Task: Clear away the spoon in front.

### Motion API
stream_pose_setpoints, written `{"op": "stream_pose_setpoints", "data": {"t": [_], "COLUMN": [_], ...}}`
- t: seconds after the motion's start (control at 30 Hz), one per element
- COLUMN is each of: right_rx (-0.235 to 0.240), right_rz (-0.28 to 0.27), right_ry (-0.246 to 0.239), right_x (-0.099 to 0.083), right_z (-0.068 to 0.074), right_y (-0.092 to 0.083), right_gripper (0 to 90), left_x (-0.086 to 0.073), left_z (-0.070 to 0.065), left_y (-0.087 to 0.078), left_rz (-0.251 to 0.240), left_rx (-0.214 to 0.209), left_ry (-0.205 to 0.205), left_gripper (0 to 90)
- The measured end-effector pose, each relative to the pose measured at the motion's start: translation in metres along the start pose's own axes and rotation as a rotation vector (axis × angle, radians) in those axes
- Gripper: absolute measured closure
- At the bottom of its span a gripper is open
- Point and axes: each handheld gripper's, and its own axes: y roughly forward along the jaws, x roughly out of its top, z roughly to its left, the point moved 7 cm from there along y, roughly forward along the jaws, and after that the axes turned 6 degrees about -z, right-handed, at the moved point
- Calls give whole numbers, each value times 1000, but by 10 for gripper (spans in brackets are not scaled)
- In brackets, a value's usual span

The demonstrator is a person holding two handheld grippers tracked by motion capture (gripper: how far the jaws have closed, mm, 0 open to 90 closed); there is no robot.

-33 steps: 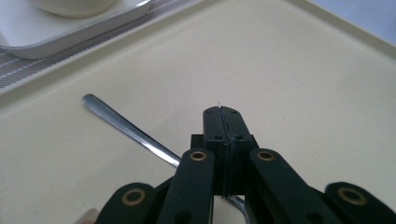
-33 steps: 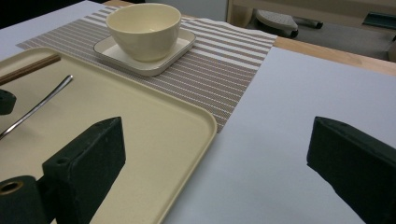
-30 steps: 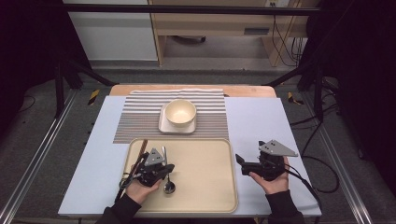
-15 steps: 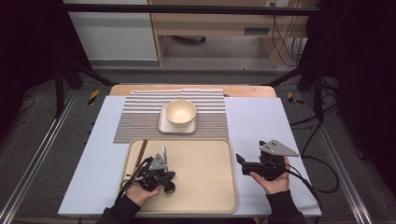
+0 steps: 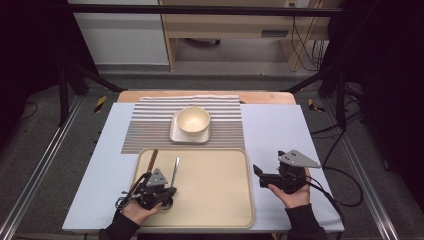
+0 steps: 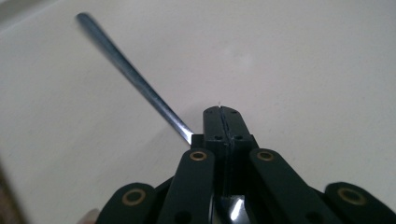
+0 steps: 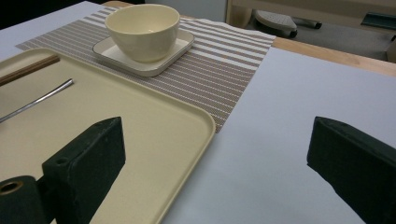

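Note:
A metal spoon [image 5: 175, 169] lies on the beige tray [image 5: 220, 200], its handle pointing away from me. My left gripper [image 5: 170, 192] sits low over the spoon's bowl end at the tray's near left. In the left gripper view the jaws are pressed together. The spoon handle [image 6: 130, 74] runs out from beside and under the left jaw, and a glint of the spoon shows beneath the linkage. Whether the jaws pinch the spoon I cannot tell. My right gripper [image 5: 260, 175] is held open over the pale mat right of the tray, nothing between its jaws [image 7: 217, 135].
A cream bowl [image 5: 193, 120] stands on a square saucer [image 5: 200, 138] on the striped placemat [image 5: 150, 125] beyond the tray. Brown chopsticks [image 5: 151, 157] lie at the tray's far left edge. Cables trail off the table at the right.
My left gripper has slid a little to the left and toward the tray's near edge. The spoon's handle tip has stayed put. The right gripper has not moved.

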Motion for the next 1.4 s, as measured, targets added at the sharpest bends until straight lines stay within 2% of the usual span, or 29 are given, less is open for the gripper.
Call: {"op": "stream_pose_setpoints", "data": {"t": [0.17, 0.3, 0.57, 0.6, 0.77, 0.9, 1.0, 1.4], "right_rx": [0, -1, 2, -1, -1, 2, -1, 0], "right_rz": [4, 4, 0, 2, 5, 8, 9, 7], "right_ry": [0, -1, 4, -3, -6, -1, -4, -6], "right_x": [-1, -1, 0, -1, -1, -2, -2, -2], "right_z": [0, 0, 0, 0, 0, 2, 1, 1], "right_y": [0, 1, 0, 1, 2, 2, 3, 2], "right_gripper": [47, 47, 48, 47, 47, 47, 47, 48], "left_x": [-8, -8, 9, 14, 14, 14, 12, 1], "left_z": [9, 12, 14, 18, 24, 28, 32, 44], "left_y": [-9, -11, 0, 6, 11, 10, 8, -5], "left_rz": [-1, 1, -18, -16, 1, -9, -11, -21], "left_rx": [23, 33, 46, 64, 76, 94, 114, 145], "left_ry": [-31, -38, -3, 4, 10, 12, 2, -40], "left_gripper": [896, 896, 896, 896, 896, 896, 896, 896]}}
